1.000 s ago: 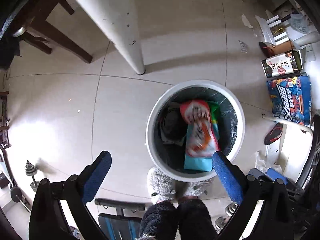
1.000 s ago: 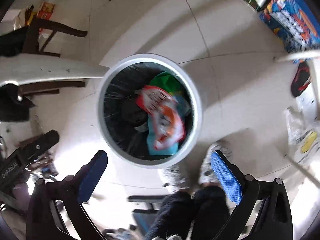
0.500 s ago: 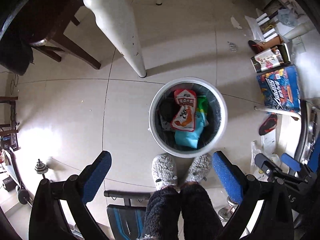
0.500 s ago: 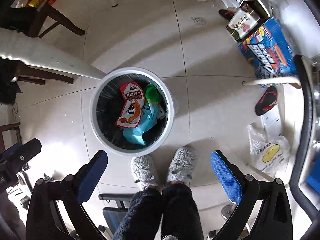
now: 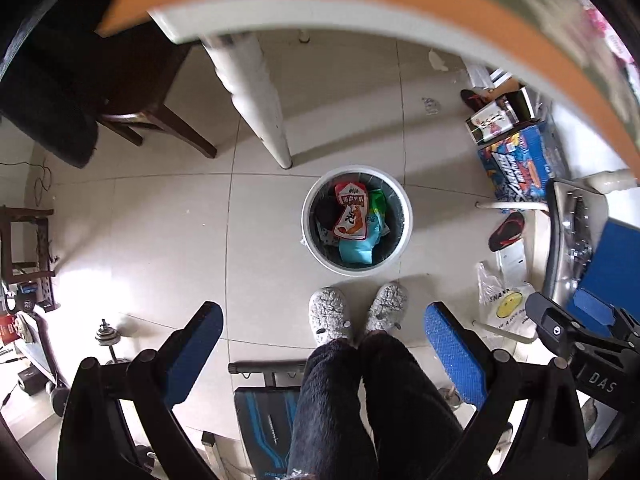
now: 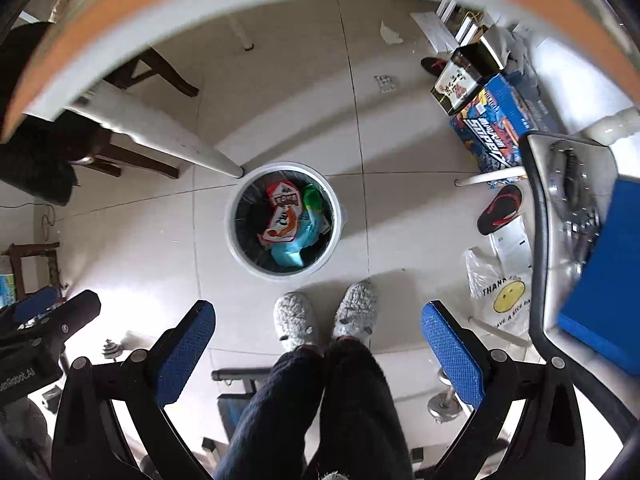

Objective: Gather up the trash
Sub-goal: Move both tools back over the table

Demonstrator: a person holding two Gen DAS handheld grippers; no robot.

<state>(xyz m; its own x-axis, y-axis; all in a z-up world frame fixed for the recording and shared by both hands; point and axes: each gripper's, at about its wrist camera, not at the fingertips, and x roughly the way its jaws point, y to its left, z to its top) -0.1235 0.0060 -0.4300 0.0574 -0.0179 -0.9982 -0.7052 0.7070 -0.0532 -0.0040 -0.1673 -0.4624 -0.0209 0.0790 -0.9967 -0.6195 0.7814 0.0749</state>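
The trash bin (image 5: 357, 222) stands on the tiled floor (image 5: 168, 232), a white round tub with a dark liner, seen from well above in both wrist views. Inside it lie a red and white snack bag (image 5: 351, 216) on top, a light blue bag (image 5: 358, 246) under its lower end, and a green wrapper (image 5: 377, 200) against the far right side. The rest of the liner looks dark and what else sits there cannot be told.

Just below the bin in the left view, a person's two grey fluffy slippers (image 5: 356, 314) stand side by side, toes toward the bin, with dark fuzzy trouser legs (image 5: 360, 400) above them.

The left gripper (image 5: 323, 348) hangs over the floor with its blue-padded fingers spread wide and nothing between them. The right gripper (image 6: 318, 344) is likewise spread wide and empty; its body also shows at the right edge of the left view.

A white table leg (image 5: 260, 96) meets the floor just beyond the bin, and the orange-edged table (image 5: 400, 8) arcs blurred across the top. A dark wooden chair (image 5: 132, 92) stands to the left. To the right are a blue printed box (image 5: 520, 164), a black and red sandal (image 5: 506, 230) and a white plastic bag with a yellow smiley (image 5: 506, 306).
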